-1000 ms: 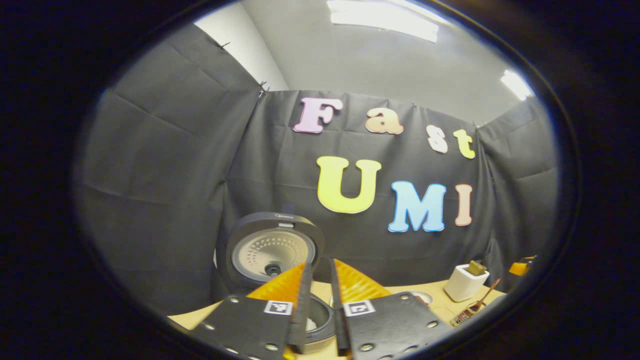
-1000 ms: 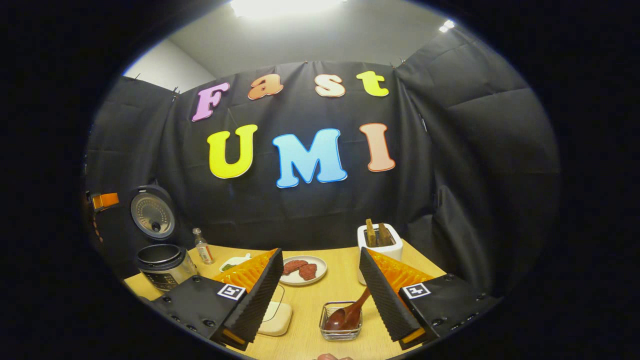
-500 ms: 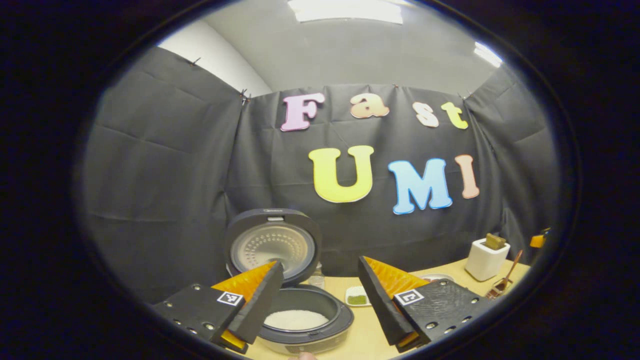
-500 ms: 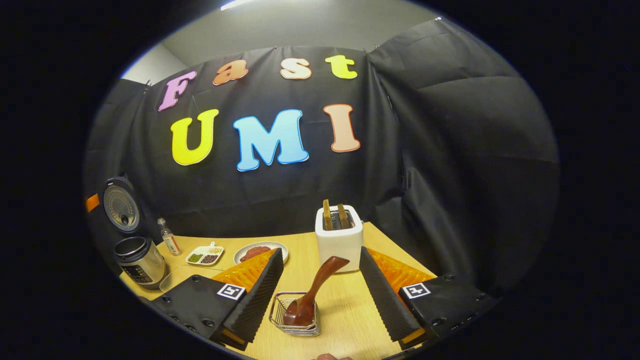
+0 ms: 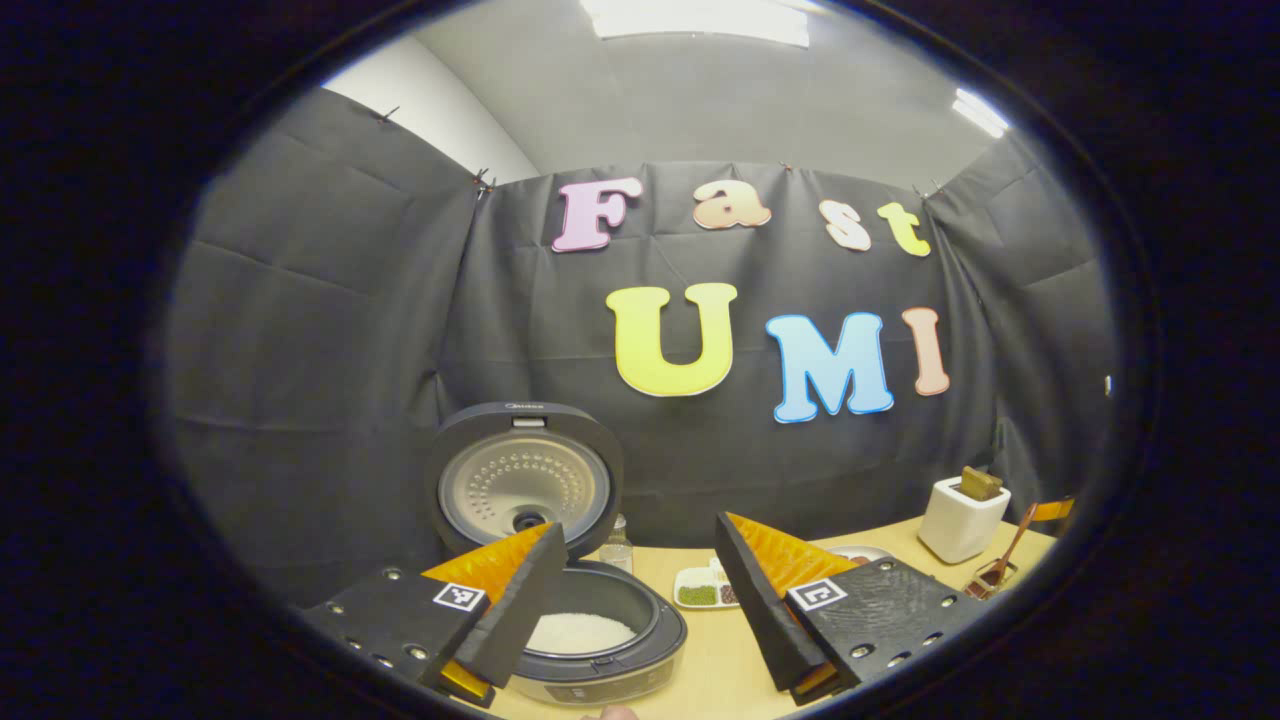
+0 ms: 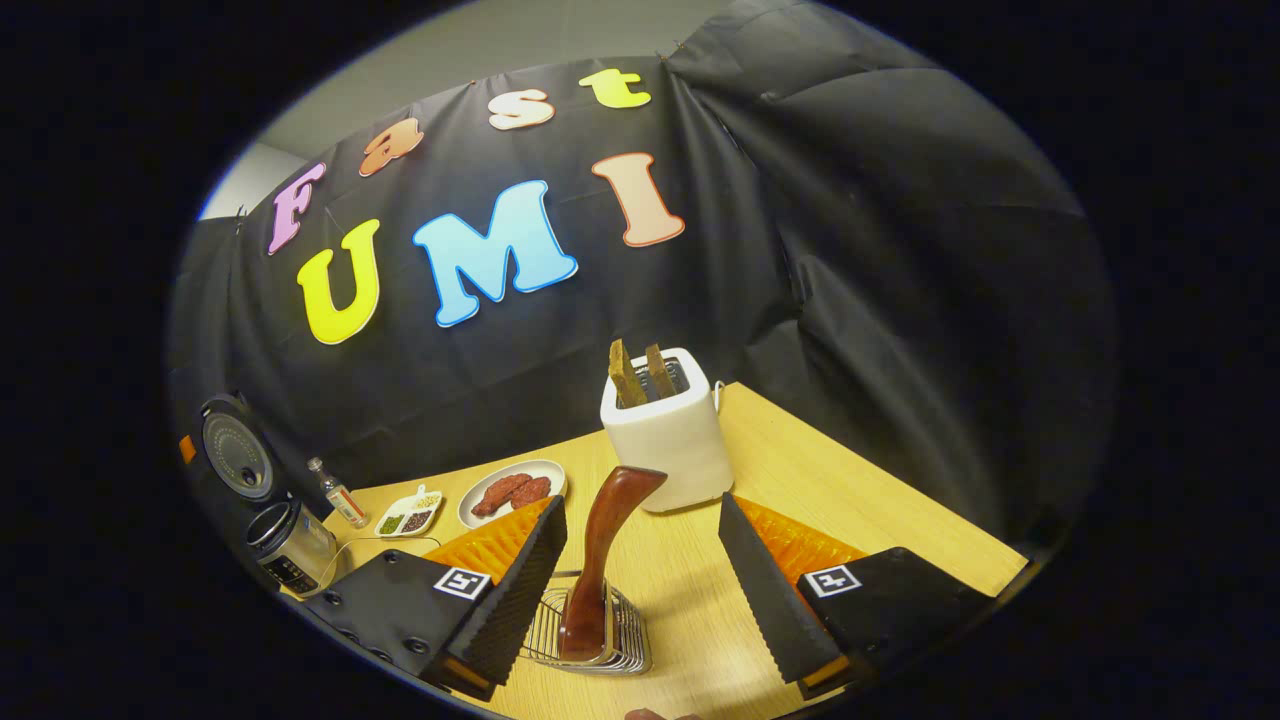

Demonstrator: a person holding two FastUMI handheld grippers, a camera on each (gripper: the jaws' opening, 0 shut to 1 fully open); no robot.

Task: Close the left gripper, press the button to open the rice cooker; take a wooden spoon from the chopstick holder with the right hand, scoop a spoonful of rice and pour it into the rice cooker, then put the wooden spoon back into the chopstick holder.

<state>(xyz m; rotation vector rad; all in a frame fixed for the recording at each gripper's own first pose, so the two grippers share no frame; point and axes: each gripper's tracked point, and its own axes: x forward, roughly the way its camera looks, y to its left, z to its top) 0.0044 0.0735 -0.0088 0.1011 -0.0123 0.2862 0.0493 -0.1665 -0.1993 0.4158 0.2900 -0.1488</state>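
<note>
With the rice cooker (image 5: 560, 600) now standing lid-up at far left, the left gripper (image 5: 630, 610) is hanging spread while the right gripper (image 6: 640, 590), also spread, is closing in around the wooden spoon (image 6: 603, 555) upright in its wire chopstick holder (image 6: 610, 650).

I held left gripper (image 5: 640, 600) level, jaws wide apart; right gripper (image 6: 640, 585) tilted down, jaws spread too.

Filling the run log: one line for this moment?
rice cooker: lid up | left claw: open | right claw: open around wooden spoon | spoon: in chopstick holder
</note>
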